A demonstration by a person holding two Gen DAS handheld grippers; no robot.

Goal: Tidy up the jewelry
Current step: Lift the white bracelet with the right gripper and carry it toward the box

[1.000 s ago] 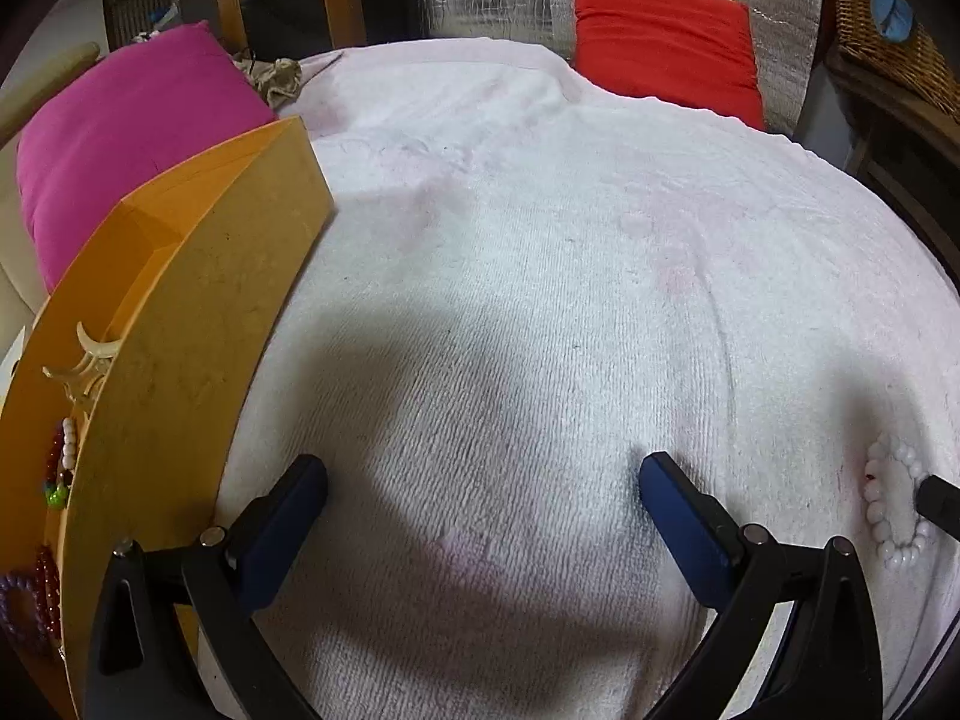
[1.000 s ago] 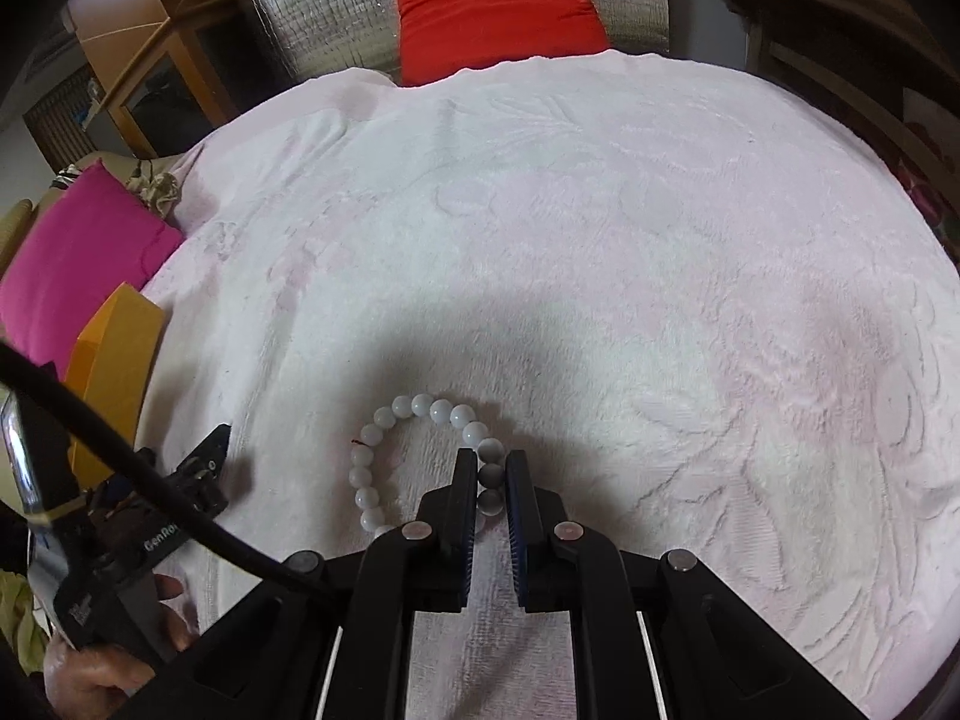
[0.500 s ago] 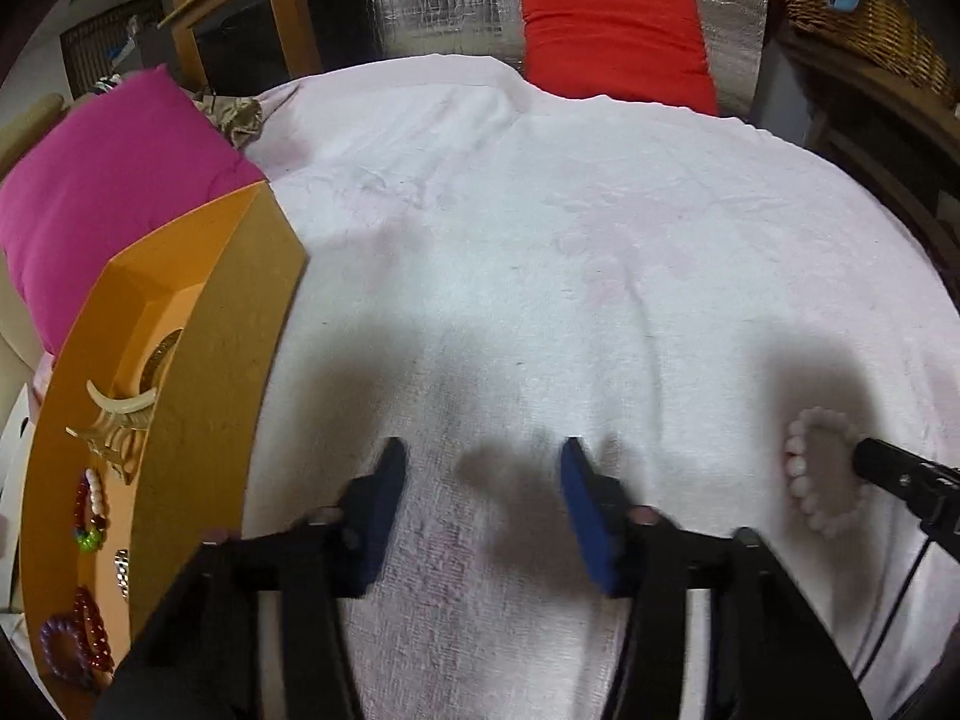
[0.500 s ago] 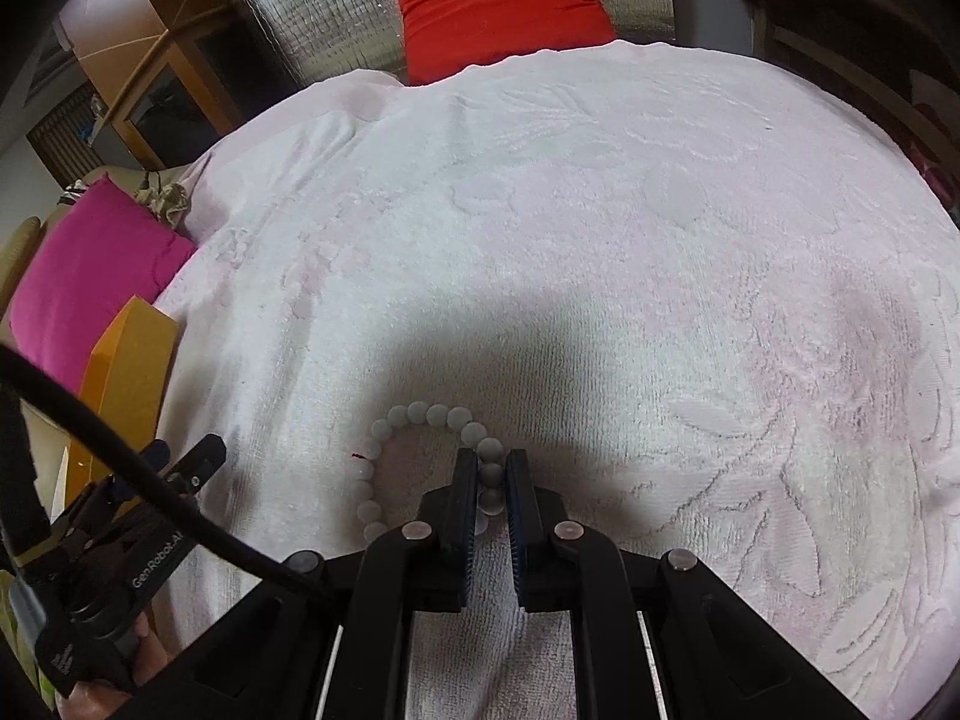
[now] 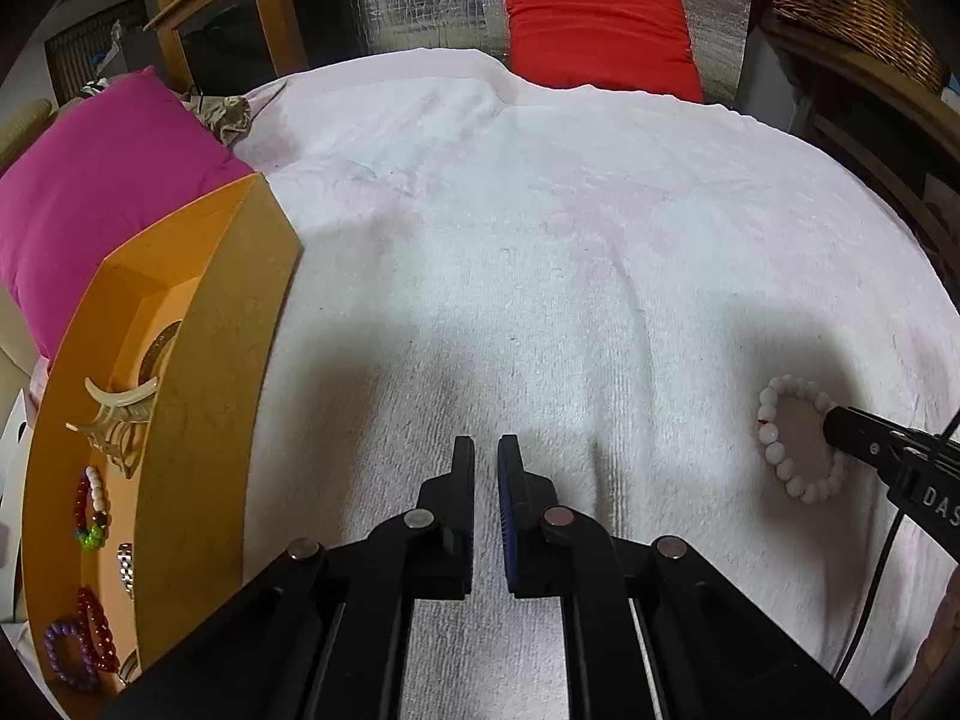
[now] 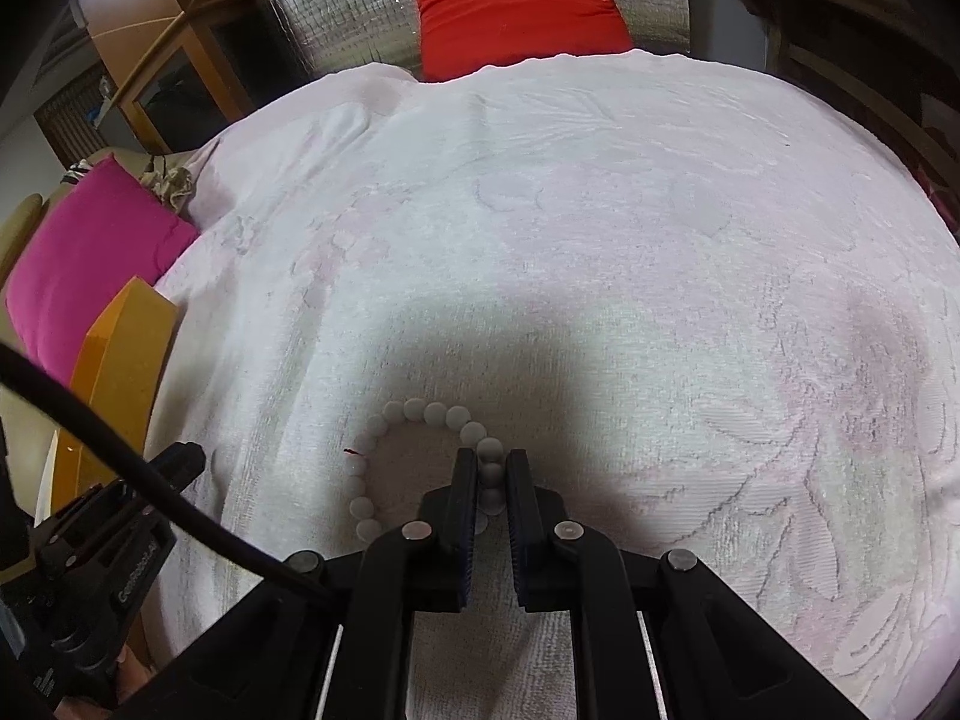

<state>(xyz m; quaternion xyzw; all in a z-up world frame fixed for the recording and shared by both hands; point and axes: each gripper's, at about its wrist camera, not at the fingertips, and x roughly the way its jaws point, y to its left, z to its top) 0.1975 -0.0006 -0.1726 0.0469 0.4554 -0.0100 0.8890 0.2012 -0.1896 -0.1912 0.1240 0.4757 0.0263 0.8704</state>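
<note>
Left gripper (image 5: 485, 450) jaws, wide apart a second ago, have closed to a narrow slit with nothing between them, over bare pale pink towel (image 5: 540, 252). Orange tray (image 5: 204, 360) at the towel's left edge, just beside a magenta cushion (image 5: 102, 180), holds a cream hair claw (image 5: 117, 414) and several beaded bracelets (image 5: 90, 507). Right gripper (image 6: 491, 468) unchanged, clamped on one side of the white bead bracelet (image 6: 420, 411), which lies on the towel, well apart from the tray.
</note>
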